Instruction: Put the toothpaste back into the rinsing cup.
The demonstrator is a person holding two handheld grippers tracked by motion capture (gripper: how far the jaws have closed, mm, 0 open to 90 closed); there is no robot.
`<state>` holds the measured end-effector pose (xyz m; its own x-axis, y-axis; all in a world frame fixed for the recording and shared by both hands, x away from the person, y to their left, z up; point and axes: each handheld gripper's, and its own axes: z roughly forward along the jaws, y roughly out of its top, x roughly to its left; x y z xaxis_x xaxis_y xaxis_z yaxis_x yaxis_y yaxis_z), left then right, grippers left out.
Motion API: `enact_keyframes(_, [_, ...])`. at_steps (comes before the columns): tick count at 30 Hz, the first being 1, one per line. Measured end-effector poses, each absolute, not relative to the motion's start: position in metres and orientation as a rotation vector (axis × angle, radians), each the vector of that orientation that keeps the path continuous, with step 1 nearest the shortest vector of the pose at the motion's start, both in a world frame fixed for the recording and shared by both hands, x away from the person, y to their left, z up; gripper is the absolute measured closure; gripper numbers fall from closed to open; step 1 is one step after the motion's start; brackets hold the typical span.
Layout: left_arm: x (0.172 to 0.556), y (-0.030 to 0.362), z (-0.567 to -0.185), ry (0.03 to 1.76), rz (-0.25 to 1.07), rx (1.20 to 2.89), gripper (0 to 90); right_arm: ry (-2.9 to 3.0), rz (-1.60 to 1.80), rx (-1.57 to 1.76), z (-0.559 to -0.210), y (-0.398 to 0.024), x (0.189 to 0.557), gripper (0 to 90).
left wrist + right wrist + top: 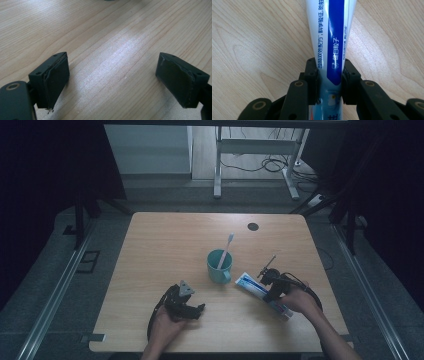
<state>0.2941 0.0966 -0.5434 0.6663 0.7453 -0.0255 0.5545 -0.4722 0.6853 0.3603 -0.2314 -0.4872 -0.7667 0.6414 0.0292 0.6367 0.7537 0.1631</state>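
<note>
Two hand-held grippers: right hand-held gripper (329, 82) clamps one toothpaste tube (329, 30), left hand-held gripper (112, 75) gapes empty.

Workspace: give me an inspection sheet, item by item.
Surface: wooden table, dark round spot near far edge.
Job's things: toothpaste tube lying flat; teal mug with toothbrush standing in it.
Clutter: nothing seen.
Grippers: right hand-held gripper shut on the tube; left hand-held gripper open over bare wood.
Cables: black cable by the right hand; loose wires on the floor.
Surroundings: white desk frame beyond, dark curtains at the sides.
</note>
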Motion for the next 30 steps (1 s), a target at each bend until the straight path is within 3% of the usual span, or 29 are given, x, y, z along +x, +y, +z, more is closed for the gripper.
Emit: enact_keyframes(30, [0.294, 0.097, -0.543, 0.997, 0.364, 2.202, 12.0, 2.819, 0.499, 1.089, -0.463, -0.249, 0.352, 70.9])
